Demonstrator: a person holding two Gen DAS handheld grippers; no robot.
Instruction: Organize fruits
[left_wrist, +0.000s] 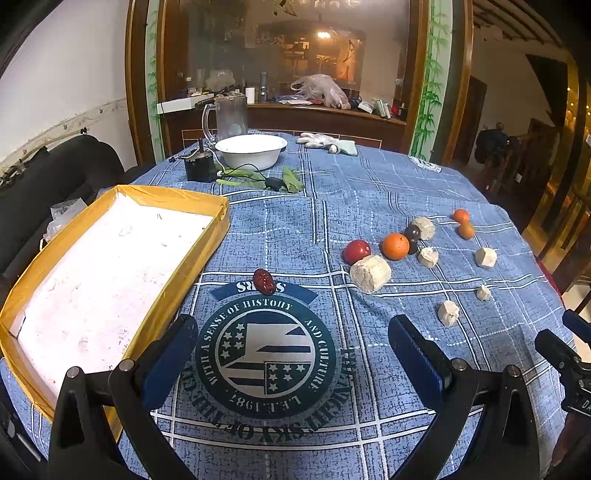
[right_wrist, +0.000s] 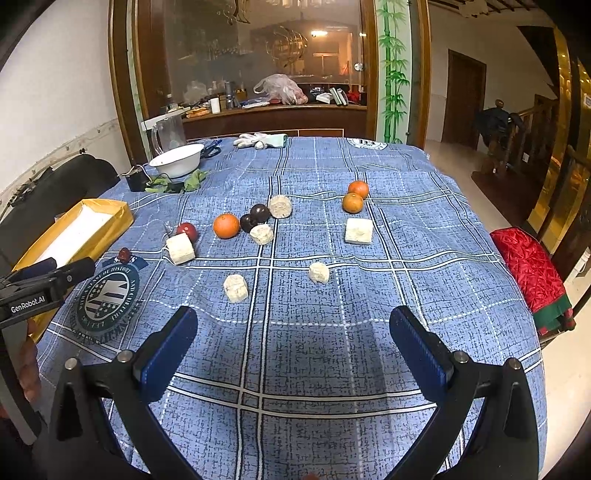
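Since neither claw carries anything, I judge we're at the start: no fruit is in the tray yet, first pick pending. Left claw (left_wrist: 291, 354) is spread wide, hovering over the round emblem on the blue plaid cloth; right claw (right_wrist: 293, 350) is spread just as wide over bare cloth nearer the right side of the tabletop (right_wrist: 332, 369).

Closest fruit to the left claw is the red jujube (left_wrist: 264, 281), alone at the emblem's top edge, w/ the yellow-rimmed tray (left_wrist: 221, 225) just to its left and empty. Probably the easy first grab: lower, close on it, short carry left over the tray wall.

Farther out, right side: pale crumbly blocks, nearest ones (right_wrist: 235, 288) & (right_wrist: 319, 272), are scattered among the fruit. The red tomato-like fruit (right_wrist: 187, 230) touches a block (right_wrist: 180, 248), so pinching it needs care. Big orange (right_wrist: 226, 225) sits free; two dark plums (right_wrist: 255, 218) touch each other and a block. Two small oranges (right_wrist: 355, 196) lie farthest, touching.

Room: plenty of open cloth between the claws and the fruit. Tray overhangs nr the left tabletop edge; cloth drops off on the right. White bowl (right_wrist: 177, 159), jug and glove at the far end are well apart from the work.
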